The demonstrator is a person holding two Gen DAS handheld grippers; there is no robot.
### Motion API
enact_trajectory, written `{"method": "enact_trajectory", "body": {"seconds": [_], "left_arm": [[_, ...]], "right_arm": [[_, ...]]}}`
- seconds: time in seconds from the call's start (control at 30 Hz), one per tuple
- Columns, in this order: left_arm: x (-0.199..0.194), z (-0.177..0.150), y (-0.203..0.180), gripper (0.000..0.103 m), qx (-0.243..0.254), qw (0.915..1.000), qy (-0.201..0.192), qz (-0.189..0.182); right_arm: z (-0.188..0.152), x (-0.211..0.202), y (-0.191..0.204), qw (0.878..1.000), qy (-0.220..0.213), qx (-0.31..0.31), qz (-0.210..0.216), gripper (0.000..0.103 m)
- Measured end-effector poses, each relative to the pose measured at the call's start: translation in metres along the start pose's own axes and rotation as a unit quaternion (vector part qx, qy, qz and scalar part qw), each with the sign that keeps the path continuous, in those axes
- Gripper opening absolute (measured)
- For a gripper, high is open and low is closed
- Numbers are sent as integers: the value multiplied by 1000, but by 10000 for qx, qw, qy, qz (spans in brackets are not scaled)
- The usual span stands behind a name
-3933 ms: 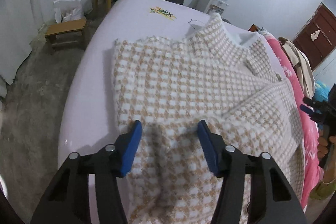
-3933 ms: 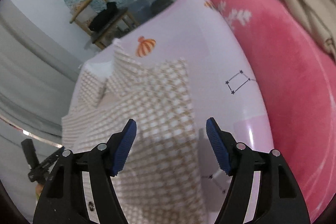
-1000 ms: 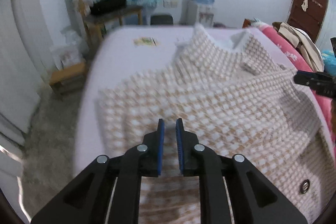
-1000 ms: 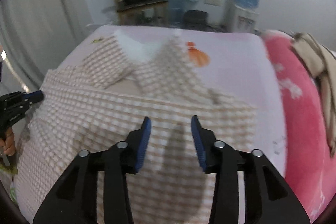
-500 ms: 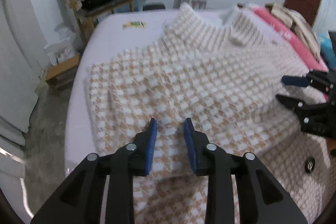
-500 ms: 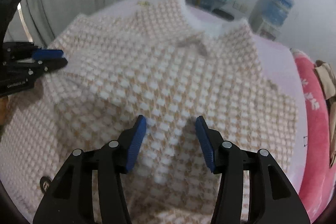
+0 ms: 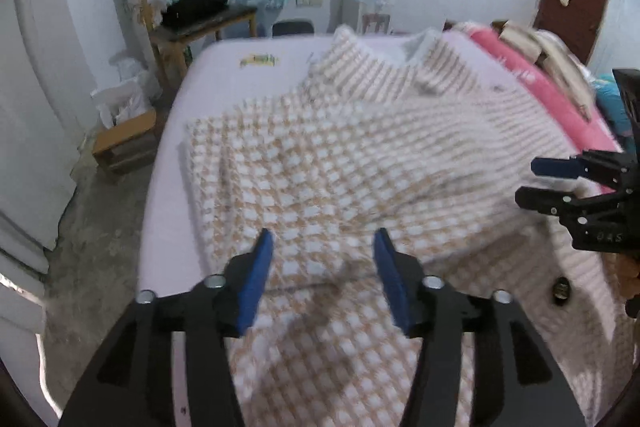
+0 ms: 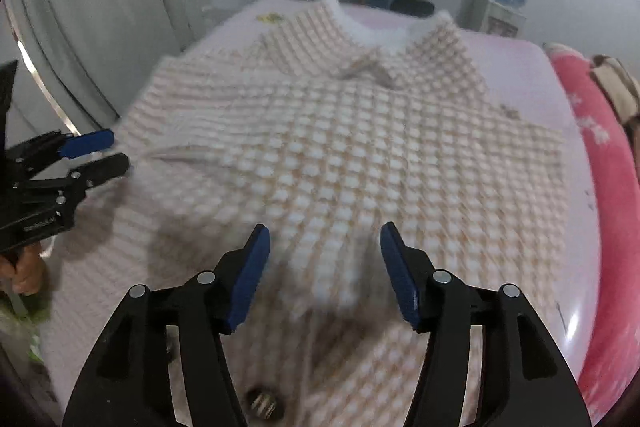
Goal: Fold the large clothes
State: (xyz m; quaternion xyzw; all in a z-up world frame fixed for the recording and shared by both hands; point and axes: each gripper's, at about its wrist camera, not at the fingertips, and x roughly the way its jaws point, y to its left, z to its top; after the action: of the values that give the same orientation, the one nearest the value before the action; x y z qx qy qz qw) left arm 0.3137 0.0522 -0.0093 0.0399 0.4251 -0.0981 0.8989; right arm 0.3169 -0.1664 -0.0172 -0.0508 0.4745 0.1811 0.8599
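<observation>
Letting go of the checked coat (image 7: 360, 163) on the bed (image 7: 224, 75), the left gripper (image 7: 322, 277) and right gripper (image 8: 324, 269) have just been opening and stand wide, empty. Next, I think, grab another edge to fold.

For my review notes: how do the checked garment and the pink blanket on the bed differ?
The checked garment is beige-and-white houndstooth; the pink blanket is solid pink with small white prints. The garment lies spread across the bed's middle; the blanket runs bunched along one edge. Both rest on the lilac sheet.
</observation>
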Motion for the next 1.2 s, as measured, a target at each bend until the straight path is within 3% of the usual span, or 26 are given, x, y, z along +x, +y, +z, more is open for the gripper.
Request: {"method": "enact_trajectory", "body": {"seconds": [0.2,0.33,0.5,0.67,0.8,0.87,1.07,1.2], "left_arm": [[-61,-39,-21,82,356,9993,-139,9],[-84,-81,-41,89,461,9989,75,-19],[-93,-132,-65,90,484,9978,428,139],[-88,-162,-74,91,331,9969,662,282],[-79,-174,-74,92,125,9960,866,202],[-78,-178,-71,97,11,9965,807,236],[-77,-182,-67,98,-97,9970,750,162],[-79,-182,-67,98,-95,9976,675,151]], "right_arm": [[-59,-74,23,9989,-392,234,94,82],[-110,-101,30,9972,-494,488,-276,85],[-166,-114,38,9944,-245,892,-510,85],[-199,-114,41,9910,-81,1124,-719,85],[-219,-113,44,9890,-3,1238,-810,85],[-225,-112,43,9881,-4,1286,-849,85],[-238,-102,41,9867,61,1476,-678,86],[-245,-99,35,9841,-10,1682,-573,92]]}}
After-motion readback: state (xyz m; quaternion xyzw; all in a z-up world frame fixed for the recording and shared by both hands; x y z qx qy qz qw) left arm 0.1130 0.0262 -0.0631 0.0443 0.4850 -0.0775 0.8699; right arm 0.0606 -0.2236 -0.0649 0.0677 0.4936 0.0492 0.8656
